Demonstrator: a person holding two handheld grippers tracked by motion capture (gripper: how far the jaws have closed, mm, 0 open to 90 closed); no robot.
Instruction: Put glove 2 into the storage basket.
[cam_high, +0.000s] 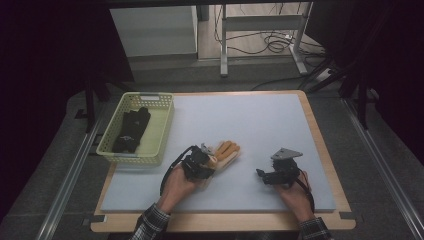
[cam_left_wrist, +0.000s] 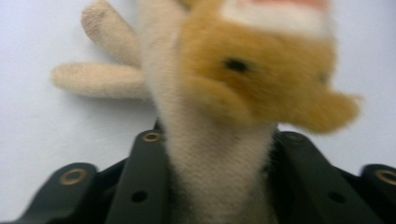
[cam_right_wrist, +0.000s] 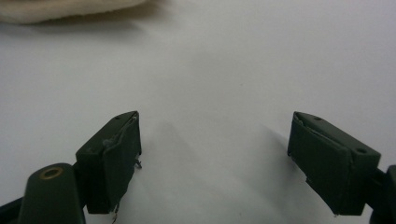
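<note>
Tan and cream plush forms the glove-shaped soft toy (cam_high: 225, 152), with stubby rounded fingers of short napped pile and an orange-brown furry patch bearing a small dark spot, seen close in the left gripper view (cam_left_wrist: 219, 140). The toy lies on the desk (cam_high: 260, 125) just right of the basket (cam_high: 112, 147) and a little nearer the person. The left gripper (cam_high: 204, 161), black and angular, has its jaws closed tight on the toy's cream cuff end, the fabric squeezed between the two flat black plates. The right gripper (cam_high: 261, 174), topped by a grey three-cornered plate, rests well to the right of the toy; in the right gripper view (cam_right_wrist: 215, 154) its jaws stand wide apart over bare surface, holding nothing, and a cream edge of the toy (cam_right_wrist: 60, 10) shows at the upper left.

The basket is pale yellow-green plastic, rectangular, with perforated lattice walls; it sits on the desk's far left corner region, left of the toy. A black glove (cam_high: 131, 130) of matt fabric lies lengthwise inside it.

The desk is a wooden board covered by a smooth, pale grey-blue mat. Beyond the basket, the room is dim: a grey floor, a white cabinet (cam_high: 155, 30), a metal frame (cam_high: 260, 22) and loose cables (cam_high: 270, 45).
</note>
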